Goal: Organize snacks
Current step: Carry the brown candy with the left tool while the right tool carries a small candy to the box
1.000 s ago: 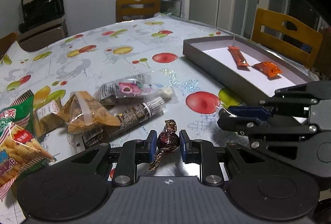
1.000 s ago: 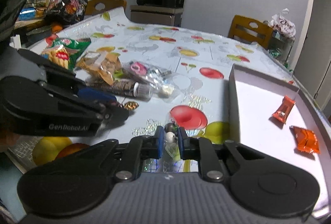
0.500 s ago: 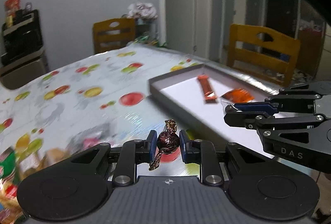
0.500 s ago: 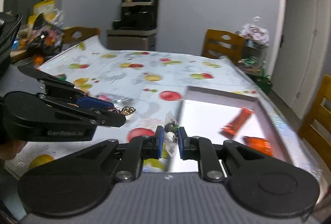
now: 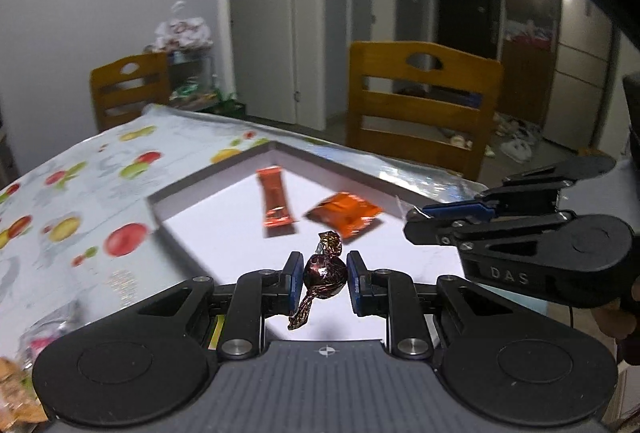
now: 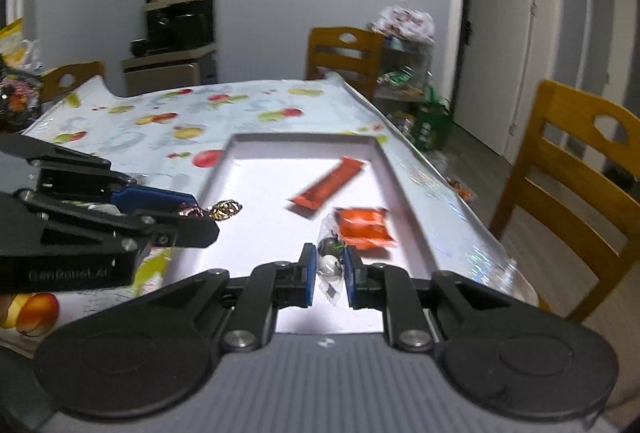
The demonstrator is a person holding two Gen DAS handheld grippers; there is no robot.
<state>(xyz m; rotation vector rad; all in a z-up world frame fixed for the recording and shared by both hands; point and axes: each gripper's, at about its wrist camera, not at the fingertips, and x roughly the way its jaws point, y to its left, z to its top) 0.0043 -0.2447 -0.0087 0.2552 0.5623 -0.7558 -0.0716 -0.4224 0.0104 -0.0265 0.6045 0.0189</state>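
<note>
Two snacks are already deposited in the shallow grey box: an orange wrapped bar lies diagonally toward the far end, and a flat orange packet lies nearer, just beside it, apart from the box walls. Both grippers are loaded and held above the white floor of the box. The left gripper is seen pinching a round brown foil-wrapped candy between its blue pads, the twisted wrapper ends sticking out above and below. The right gripper is seen pinching a small clear-wrapped sweet between its pads; the contents are too blurred to name. In the right wrist view the left gripper appears at the box's left wall with the candy's foil tail past its tip. Neither item is yet released, and whether either touches the box floor cannot be told. Judged stage: two items stowed, two more over the drop zone, release pending. More loose packets are glimpsed, blurred, at the lower left edge of the left wrist view on the fruit-print tablecloth, so further pick-ups are judged to remain. The task is estimated as partly done, well short of complete.
</note>
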